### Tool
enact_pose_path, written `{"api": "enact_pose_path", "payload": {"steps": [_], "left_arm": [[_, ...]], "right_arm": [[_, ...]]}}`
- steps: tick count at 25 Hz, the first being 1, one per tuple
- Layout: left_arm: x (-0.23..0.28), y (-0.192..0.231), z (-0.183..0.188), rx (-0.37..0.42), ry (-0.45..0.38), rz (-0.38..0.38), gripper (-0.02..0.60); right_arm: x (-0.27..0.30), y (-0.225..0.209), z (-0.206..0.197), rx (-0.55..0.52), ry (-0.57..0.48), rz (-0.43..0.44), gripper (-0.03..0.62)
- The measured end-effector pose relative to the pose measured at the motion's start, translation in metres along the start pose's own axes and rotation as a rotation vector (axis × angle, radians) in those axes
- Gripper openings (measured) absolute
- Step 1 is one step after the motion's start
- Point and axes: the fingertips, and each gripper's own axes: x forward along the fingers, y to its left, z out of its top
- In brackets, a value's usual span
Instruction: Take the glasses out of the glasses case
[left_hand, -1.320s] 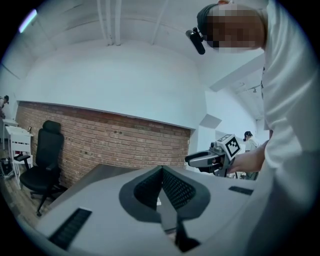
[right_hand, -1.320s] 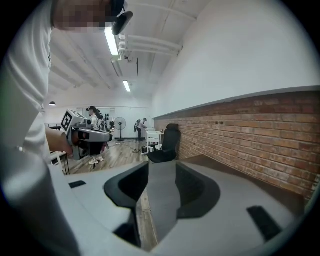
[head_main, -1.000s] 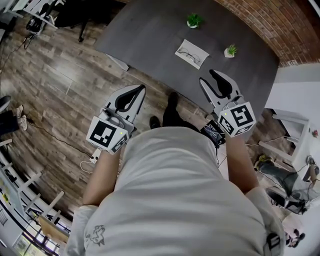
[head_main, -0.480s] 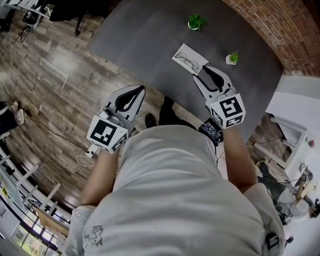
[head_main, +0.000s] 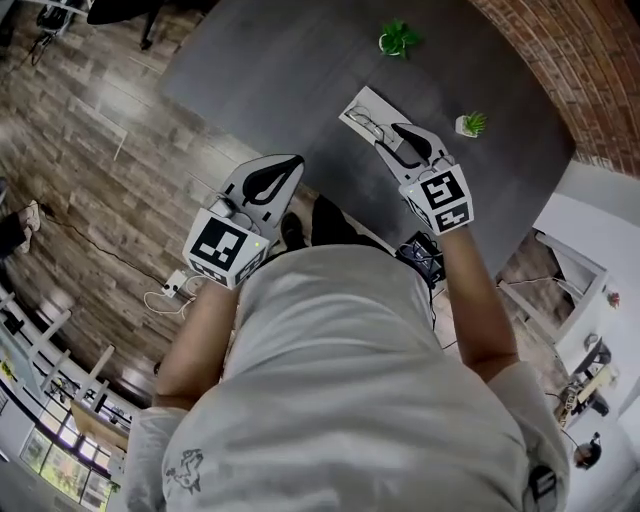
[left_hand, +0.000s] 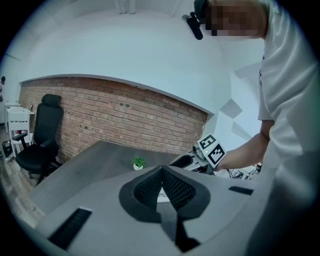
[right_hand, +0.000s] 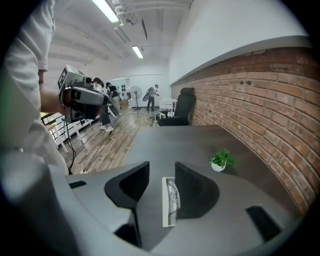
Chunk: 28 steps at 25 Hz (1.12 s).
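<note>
right tongs (right_hand: 162, 168) gape wide, empty, just beside the open white glasses case (right_hand: 168, 202), thin-framed glasses (right_hand: 173, 192) inside, on the dark grey worktop (head_main: 290, 70) at upper centre; left tongs (left_hand: 161, 169) pinched together, empty.

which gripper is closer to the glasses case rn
Right. The right gripper hovers at the near edge of the glasses case, jaws apart and lined up on it. The left gripper is farther off, by the table's near edge, jaws together.
</note>
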Motion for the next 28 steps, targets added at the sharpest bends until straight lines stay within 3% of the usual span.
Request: {"api": "enact_pose_path", "payload": {"steps": [12,18,28], "left_arm": [[0.056,0.019,-0.038,-0.056,0.109,-0.013,0.011],[0.068,0.026,-0.053,-0.076,0.145,-0.008,0.011],[0.078,0.028,-0.07,-0.102,0.187,-0.009,0.011]], "right_arm": [[0.062,-0.019,-0.064,0.004,0.206,0.094,0.119],[0.091,-0.028,-0.105,0.04,0.293,0.105,0.094],[0.117,-0.033,-0.134,0.062,0.38,0.116,0.08]]}}
